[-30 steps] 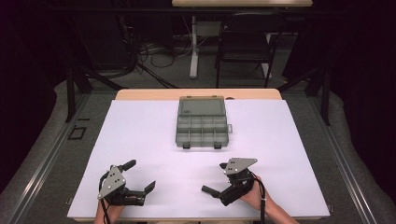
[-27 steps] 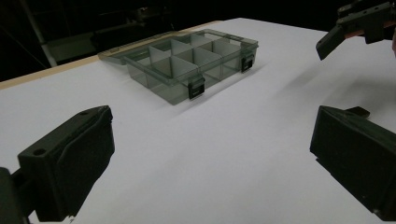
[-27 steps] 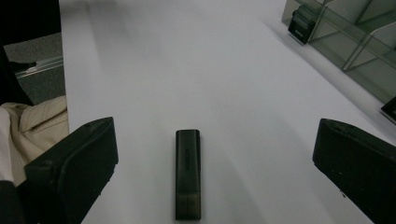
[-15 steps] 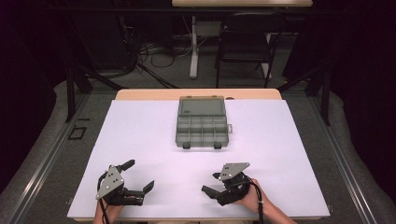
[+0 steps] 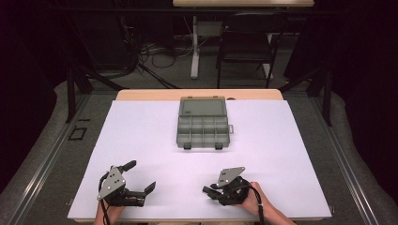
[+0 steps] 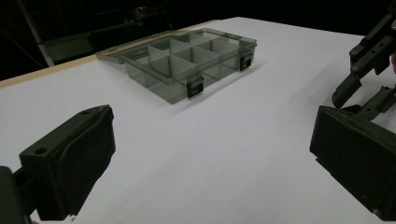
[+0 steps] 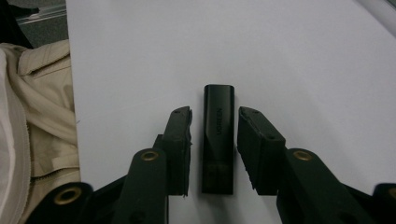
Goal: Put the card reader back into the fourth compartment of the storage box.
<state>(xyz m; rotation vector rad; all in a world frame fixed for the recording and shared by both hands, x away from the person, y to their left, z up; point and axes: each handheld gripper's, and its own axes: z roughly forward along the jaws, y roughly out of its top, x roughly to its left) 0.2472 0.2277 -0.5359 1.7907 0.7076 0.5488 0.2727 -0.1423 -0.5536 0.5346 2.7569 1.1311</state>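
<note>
In the high view, the left gripper [image 5: 140, 176] was seen at lower left of the white sheet [image 5: 281, 154], jaws spread wide w/ nothing between. At upper centre an open compartment box [image 5: 202, 125] was laid, lid back. The right gripper [image 5: 210, 191] was held at lower centre-right. In the right gripper view, a black adapter [image 7: 218, 137] marked UGREEN was framed between its jaws, narrow gaps on both sides, not clamped; a beige sleeve [image 7: 28, 116] was seen at left

Organizer box [image 5: 202, 123] on table [image 5: 291, 154], far-centre.
</note>
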